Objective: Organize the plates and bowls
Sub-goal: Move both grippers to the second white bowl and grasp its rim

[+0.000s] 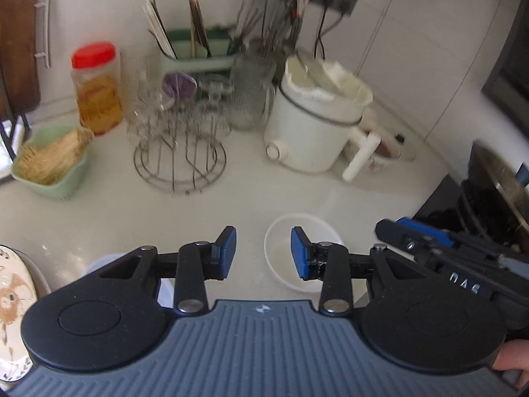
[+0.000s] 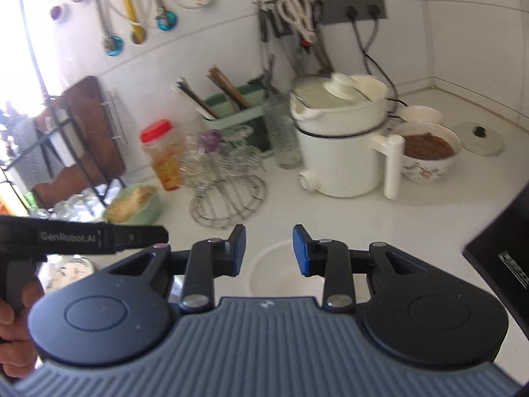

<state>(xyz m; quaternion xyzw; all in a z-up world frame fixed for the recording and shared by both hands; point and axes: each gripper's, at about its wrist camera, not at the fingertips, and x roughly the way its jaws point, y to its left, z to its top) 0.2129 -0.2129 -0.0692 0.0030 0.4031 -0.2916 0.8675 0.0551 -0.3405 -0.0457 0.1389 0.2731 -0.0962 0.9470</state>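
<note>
Item: one white bowl, plain, shallow, empty, upright on the desk. In my left view it lies at 1 o'clock of my left tongs; in my right view it sits directly beneath my right tongs. Both tongs: parted, blue pads gripping nothing. One patterned plate at 9 o'clock, desk edge. Also one white cooker, one wire rack, one red-capped jar.
</note>
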